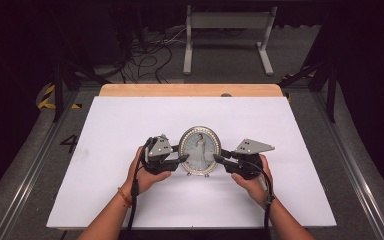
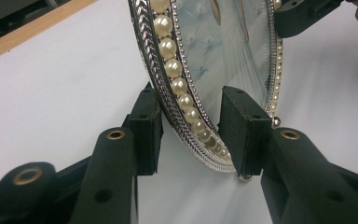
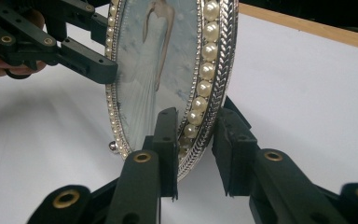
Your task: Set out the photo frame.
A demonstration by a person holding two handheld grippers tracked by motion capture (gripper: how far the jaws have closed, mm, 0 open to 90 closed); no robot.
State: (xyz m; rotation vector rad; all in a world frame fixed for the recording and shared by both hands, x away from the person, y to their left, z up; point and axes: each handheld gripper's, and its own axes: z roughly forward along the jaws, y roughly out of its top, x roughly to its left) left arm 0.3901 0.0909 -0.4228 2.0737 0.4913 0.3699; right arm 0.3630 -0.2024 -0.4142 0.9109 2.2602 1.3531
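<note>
An oval silver photo frame (image 1: 200, 150) with a pearl rim stands upright on small ball feet at the middle of the white table; it holds a picture of a figure in a white dress. My left gripper (image 1: 184, 157) is at its left edge. In the left gripper view the jaws (image 2: 191, 116) straddle the lower pearl rim (image 2: 175, 70), one pad behind and one in front, with slight gaps. My right gripper (image 1: 216, 159) is at the frame's right edge. In the right gripper view its pads (image 3: 198, 126) clamp the frame's rim (image 3: 205, 70), and the left gripper (image 3: 93, 65) shows beyond.
The white sheet (image 1: 130, 125) covers a wooden tabletop whose far edge (image 1: 190, 90) shows bare. Beyond the table a white metal stand (image 1: 227, 30) and loose cables (image 1: 145, 55) lie on the dark floor. Bare sheet surrounds the frame on all sides.
</note>
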